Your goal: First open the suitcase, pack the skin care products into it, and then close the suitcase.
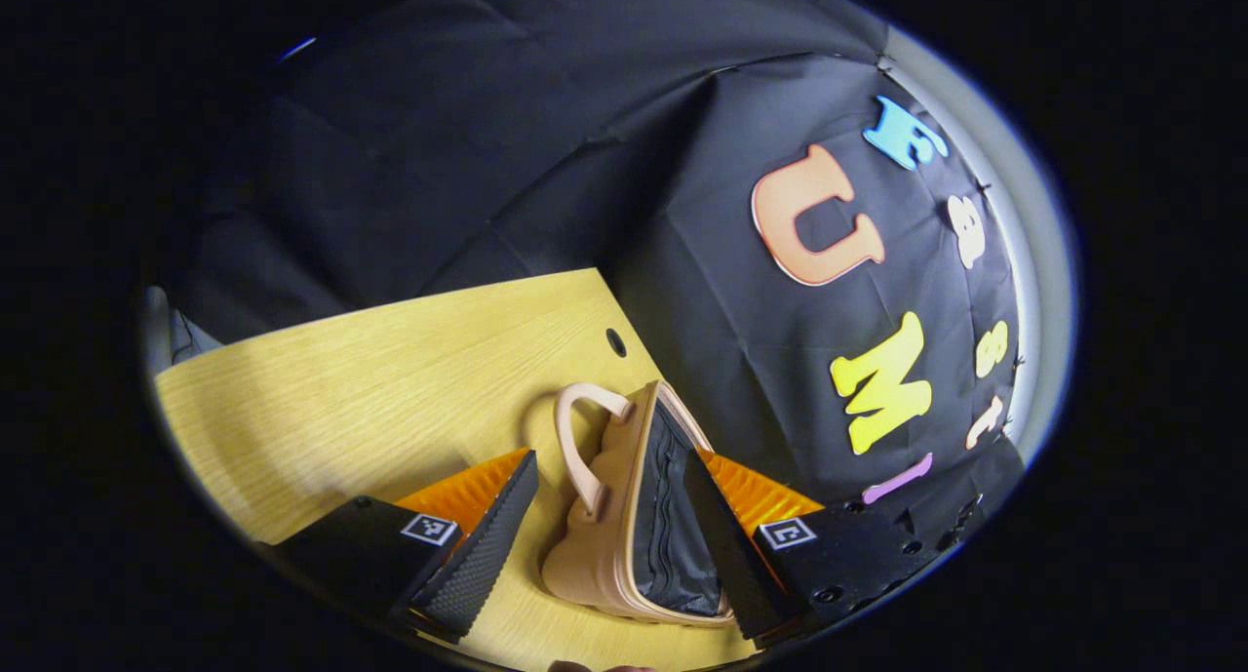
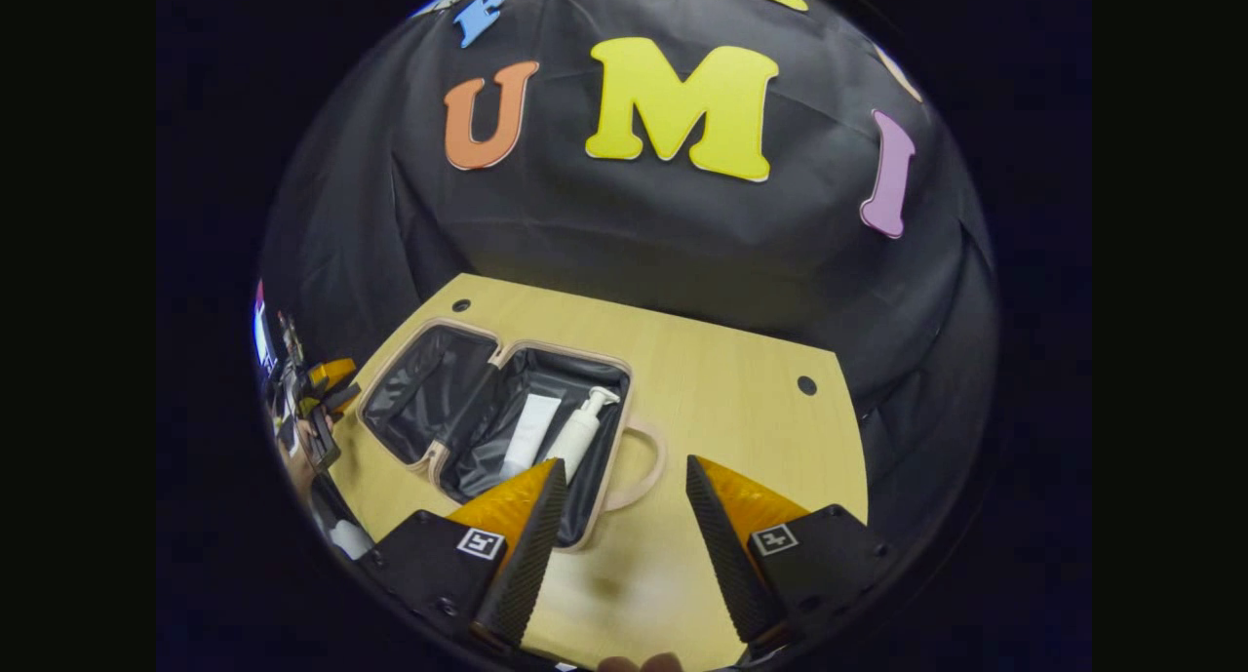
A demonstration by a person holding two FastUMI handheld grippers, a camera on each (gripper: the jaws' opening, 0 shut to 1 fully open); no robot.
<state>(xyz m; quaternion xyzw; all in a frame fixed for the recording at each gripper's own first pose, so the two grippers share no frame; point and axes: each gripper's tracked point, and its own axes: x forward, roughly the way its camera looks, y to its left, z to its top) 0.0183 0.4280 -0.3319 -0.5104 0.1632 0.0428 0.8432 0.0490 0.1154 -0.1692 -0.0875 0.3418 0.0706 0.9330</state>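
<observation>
Suitcase (image 1: 609, 516) stands between the spread fingers of the left gripper (image 1: 609, 531), neither finger pressing it. The right gripper (image 2: 624, 535) is spread too, over the wooden table (image 2: 741, 399); ahead and to its left the case lies open, a white tube (image 2: 528, 436) and pump bottle (image 2: 582, 428) inside.

A pale wood-grain surface (image 2: 741, 428) with small round holes near its far corners carries the open pink suitcase (image 2: 487, 409), which lies flat toward the surface's left side, its handle pointing right over bare wood.
</observation>
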